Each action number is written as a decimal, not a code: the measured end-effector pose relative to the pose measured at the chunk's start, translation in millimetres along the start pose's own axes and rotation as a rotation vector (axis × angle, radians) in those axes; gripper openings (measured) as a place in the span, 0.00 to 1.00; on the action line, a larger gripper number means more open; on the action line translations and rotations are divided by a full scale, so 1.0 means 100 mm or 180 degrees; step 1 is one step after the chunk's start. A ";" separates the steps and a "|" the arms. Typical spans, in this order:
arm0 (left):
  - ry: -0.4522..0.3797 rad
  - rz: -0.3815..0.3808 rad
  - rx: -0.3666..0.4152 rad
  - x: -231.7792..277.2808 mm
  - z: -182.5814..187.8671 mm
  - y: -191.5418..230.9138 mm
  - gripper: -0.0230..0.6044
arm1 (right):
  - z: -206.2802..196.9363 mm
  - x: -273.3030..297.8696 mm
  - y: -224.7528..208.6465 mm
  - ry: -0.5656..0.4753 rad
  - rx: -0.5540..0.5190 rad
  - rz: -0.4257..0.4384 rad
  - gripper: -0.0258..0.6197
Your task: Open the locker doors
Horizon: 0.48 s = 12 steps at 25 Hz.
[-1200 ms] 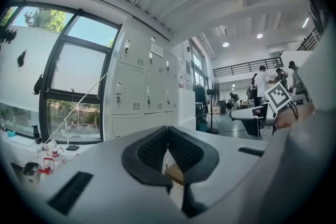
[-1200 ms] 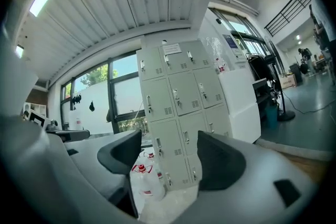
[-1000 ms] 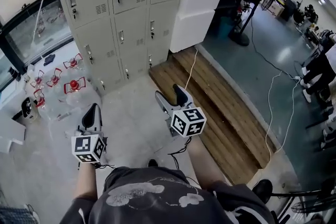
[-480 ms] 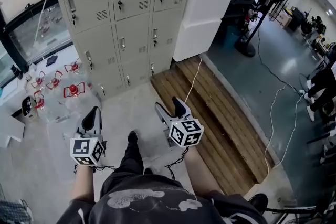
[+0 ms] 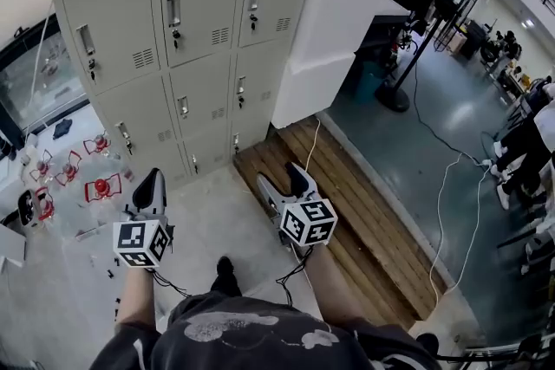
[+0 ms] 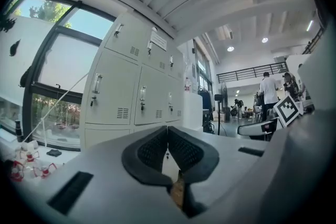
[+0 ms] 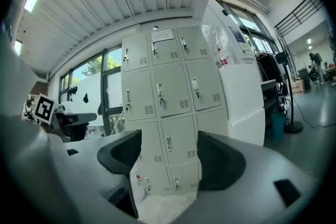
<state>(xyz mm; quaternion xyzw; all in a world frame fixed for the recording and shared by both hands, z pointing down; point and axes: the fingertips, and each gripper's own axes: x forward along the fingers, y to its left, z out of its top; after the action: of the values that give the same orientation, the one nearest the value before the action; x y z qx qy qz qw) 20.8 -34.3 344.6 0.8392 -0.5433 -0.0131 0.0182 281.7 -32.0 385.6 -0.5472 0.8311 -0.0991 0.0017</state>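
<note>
The left tongs (image 5: pixel 151 179) are closed on nothing, the right tongs (image 5: pixel 280 175) open; far off, tall beige metal lockers (image 5: pixel 195 48), doors shut

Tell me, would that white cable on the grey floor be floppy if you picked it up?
Probably floppy: the white cable lies in loose curves across the floor. It is likely light too, since it looks thin. Pushed, it would probably slide and bend rather than roll.

Grey lockers (image 5: pixel 186 39), upright, doors all shut
</note>
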 end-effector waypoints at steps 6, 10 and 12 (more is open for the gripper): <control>-0.0204 0.0056 0.0081 0.87 0.23 0.52 0.05 | 0.48 1.08 -0.33 -0.0085 -0.0138 0.0013 0.54; -0.0273 0.0196 0.0023 1.19 0.32 0.95 0.05 | 0.72 1.67 -0.41 -0.0156 -0.0193 0.0052 0.54; -0.0274 0.0230 0.0030 1.33 0.35 1.07 0.05 | 0.77 1.88 -0.48 -0.0172 -0.0163 0.0046 0.54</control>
<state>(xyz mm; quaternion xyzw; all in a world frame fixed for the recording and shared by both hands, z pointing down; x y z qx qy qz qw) -23.7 -199.8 314.5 0.8178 -0.5736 -0.0459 -0.0087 258.6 -233.6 337.6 -0.5435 0.8370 -0.0629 0.0110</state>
